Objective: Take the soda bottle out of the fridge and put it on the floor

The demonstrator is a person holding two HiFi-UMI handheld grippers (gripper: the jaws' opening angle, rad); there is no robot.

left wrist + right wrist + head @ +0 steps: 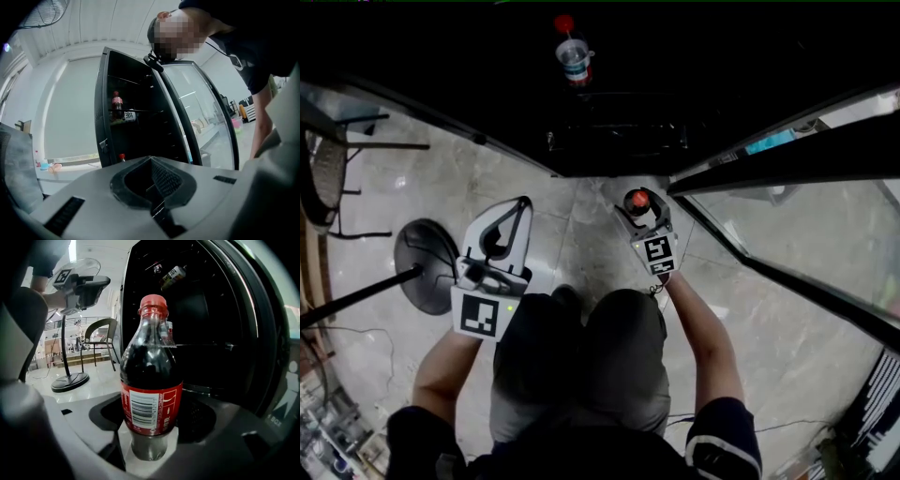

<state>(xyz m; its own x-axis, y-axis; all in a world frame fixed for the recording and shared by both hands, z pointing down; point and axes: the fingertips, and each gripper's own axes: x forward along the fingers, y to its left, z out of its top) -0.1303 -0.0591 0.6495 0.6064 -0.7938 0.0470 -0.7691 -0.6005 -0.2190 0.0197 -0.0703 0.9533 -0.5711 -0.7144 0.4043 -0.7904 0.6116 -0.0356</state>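
The pale tiled floor (pixel 581 244) carries a round black fan base (pixel 427 265) just left of the left hand-held gripper (pixel 512 217), a chair (pixel 328 178) farther left. Ahead, a fridge shelf (pixel 143 111) holds a red-capped bottle (pixel 116 103).

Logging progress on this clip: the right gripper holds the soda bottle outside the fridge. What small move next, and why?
Probably lower the soda bottle straight down onto the floor. The right gripper is shut on it, upright, outside the open fridge; whether its base already touches the floor is unclear.
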